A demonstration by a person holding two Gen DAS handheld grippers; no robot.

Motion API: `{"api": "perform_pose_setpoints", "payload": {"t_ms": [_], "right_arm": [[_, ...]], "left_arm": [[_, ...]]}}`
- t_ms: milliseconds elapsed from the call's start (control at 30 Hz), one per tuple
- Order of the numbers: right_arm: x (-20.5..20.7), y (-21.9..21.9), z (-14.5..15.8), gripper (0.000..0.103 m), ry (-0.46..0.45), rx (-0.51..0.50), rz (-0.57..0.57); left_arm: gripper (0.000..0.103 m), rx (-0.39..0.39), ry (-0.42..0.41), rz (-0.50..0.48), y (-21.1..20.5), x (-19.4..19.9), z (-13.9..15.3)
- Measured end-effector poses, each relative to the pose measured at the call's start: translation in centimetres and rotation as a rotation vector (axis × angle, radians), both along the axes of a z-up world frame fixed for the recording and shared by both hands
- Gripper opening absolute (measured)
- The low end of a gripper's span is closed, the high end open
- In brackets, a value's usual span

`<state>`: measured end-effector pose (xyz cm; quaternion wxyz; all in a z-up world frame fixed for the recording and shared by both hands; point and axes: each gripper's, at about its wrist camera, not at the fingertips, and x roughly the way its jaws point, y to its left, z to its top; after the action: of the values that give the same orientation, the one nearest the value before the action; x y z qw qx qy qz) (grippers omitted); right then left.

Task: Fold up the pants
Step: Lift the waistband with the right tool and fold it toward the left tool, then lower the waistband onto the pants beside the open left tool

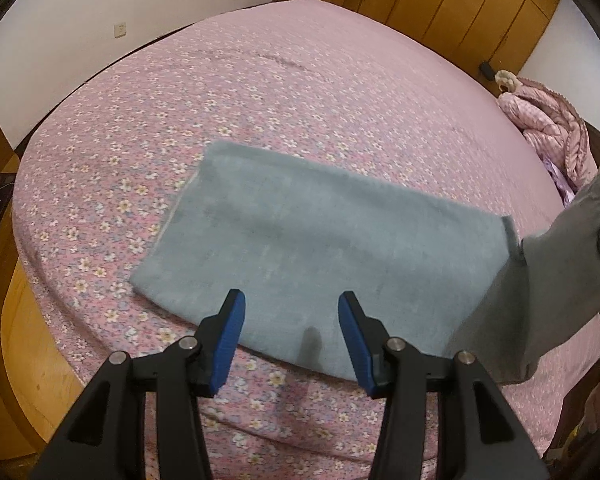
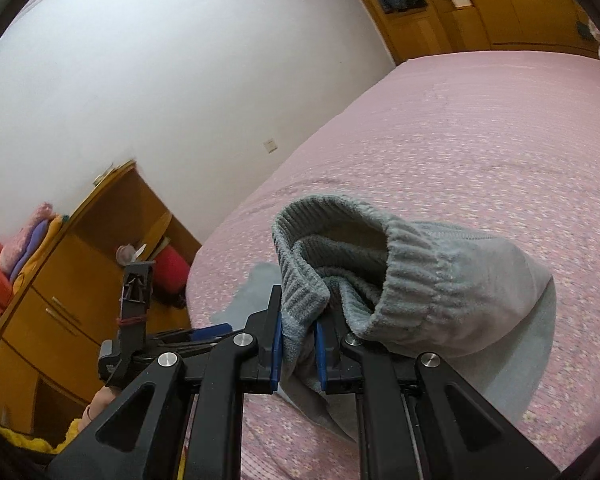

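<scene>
Grey-blue fleece pants (image 1: 316,236) lie folded flat on the pink flowered bed (image 1: 260,92). One end with a ribbed waistband (image 2: 404,264) is lifted off the bed at the right. My right gripper (image 2: 298,334) is shut on that ribbed edge, and the cloth hangs down from its blue pads (image 2: 277,340). The lifted part shows at the right edge of the left wrist view as raised grey cloth (image 1: 540,280). My left gripper (image 1: 291,308) hovers open above the near edge of the flat part, nothing between its fingers.
A wooden bed frame (image 1: 24,320) runs along the left. Wooden wardrobes (image 1: 460,4) line the far wall. A pink quilted garment (image 1: 552,128) lies at the bed's right edge. A wooden cabinet (image 2: 80,292) with cloths on top stands left of the bed, near the other gripper (image 2: 140,320).
</scene>
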<state>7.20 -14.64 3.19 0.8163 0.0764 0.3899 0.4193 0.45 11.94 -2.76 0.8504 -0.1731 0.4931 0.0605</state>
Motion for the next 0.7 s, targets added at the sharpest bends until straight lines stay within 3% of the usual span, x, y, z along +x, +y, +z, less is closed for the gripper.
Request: {"api": "perform_pose_setpoints", "payload": {"t_ms": [267,700], "right_arm": [[-0.3,4.7,-0.3,0.014,0.004,-0.004,0.096],[0.4,13.9,-3.0,0.014,0.04,-0.098,0.254]], "left_arm": [[0.051,-0.003,-0.009,0.03,1.8,-1.1,0.3],[0.051,-0.023,-0.024,0.089,4.7,-2.9,0.4]]}}
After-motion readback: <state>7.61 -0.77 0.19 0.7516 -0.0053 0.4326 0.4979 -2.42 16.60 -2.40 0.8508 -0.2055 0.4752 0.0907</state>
